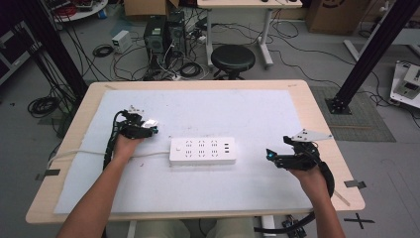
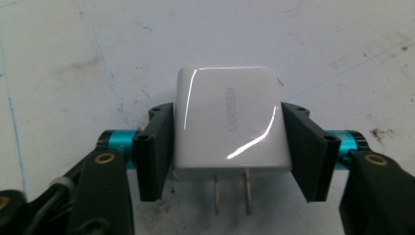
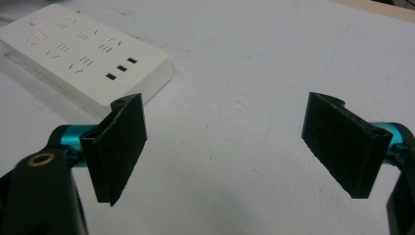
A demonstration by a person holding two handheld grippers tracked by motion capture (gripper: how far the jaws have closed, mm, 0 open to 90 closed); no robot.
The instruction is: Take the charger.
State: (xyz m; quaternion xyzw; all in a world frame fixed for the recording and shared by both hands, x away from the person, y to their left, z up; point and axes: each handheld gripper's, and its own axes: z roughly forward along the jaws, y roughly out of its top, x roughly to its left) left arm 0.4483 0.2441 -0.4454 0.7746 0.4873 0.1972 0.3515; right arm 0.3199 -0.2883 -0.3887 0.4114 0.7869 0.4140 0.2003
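Glossy white plastic fills the middle of the left gripper view: a UGREEN wall charger (image 2: 227,125) sits clamped between the jaws of our left gripper (image 2: 230,152), its two flat prongs (image 2: 232,191) pointing back toward the camera at the bottom of the frame. In the high view the charger (image 1: 150,123) rides at left of centre, just off the left end of the white power strip (image 1: 202,151), which lies at the middle of the white mat (image 1: 257,119).

As we judge it, the step in hand is plugging the charger in. To do it well we need to turn the wrist so the prongs face down, line them up with one pair of slots, and press straight.

Our right gripper (image 1: 271,154) hangs to the right of the strip, jaws spread wide and holding nothing; we could lay it on the strip (image 3: 80,54) to steady it.
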